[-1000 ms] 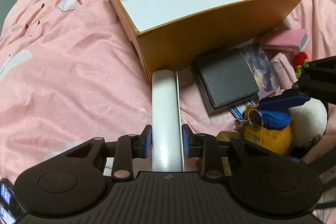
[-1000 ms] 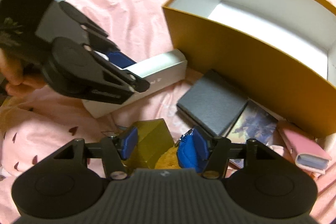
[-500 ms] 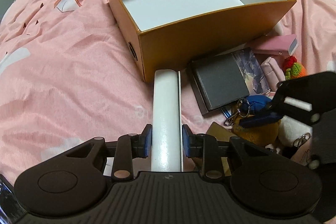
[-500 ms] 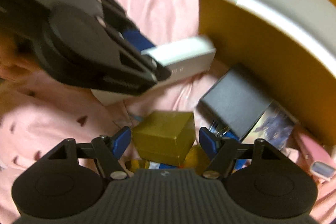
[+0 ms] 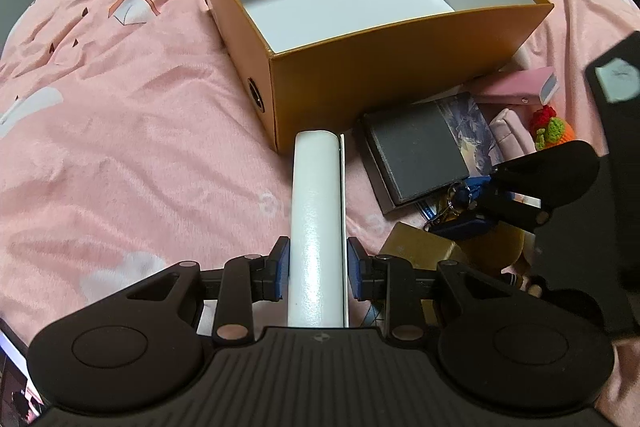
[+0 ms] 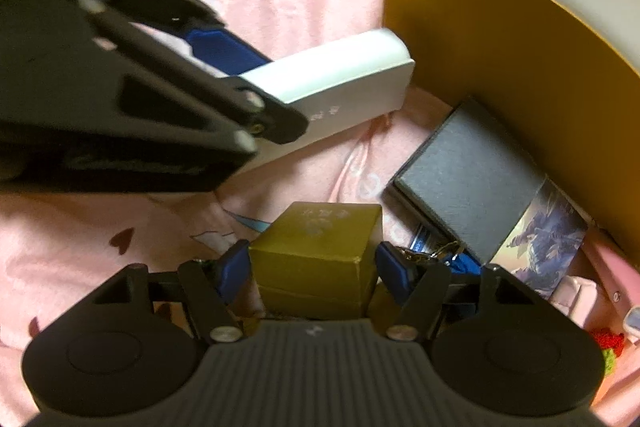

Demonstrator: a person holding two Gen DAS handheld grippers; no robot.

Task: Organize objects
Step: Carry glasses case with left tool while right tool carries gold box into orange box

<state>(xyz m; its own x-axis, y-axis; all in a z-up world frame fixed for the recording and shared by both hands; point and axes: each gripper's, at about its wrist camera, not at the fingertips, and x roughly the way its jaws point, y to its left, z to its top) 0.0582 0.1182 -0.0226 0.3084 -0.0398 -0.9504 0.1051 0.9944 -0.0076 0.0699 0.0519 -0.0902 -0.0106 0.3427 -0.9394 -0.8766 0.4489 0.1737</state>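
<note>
Right tool (image 6: 310, 263) dropped over the small gold cardboard box (image 6: 316, 247), jaws closing, pads not touching yet; centre it first. Left tool (image 5: 316, 269) clamped on the long white box (image 5: 318, 219).

The left gripper (image 5: 318, 269) points steeply down, its blue pads (image 5: 281, 269) pressed on both sides of a long white box (image 5: 318, 211) that runs out toward 12 o'clock. The right gripper (image 6: 314, 267) also tilts steeply down. Its jaws are closing around a gold box (image 6: 320, 247), with a sliver of gap at each pad (image 6: 236, 267). In its view the left gripper fills the 10 o'clock area.
</note>
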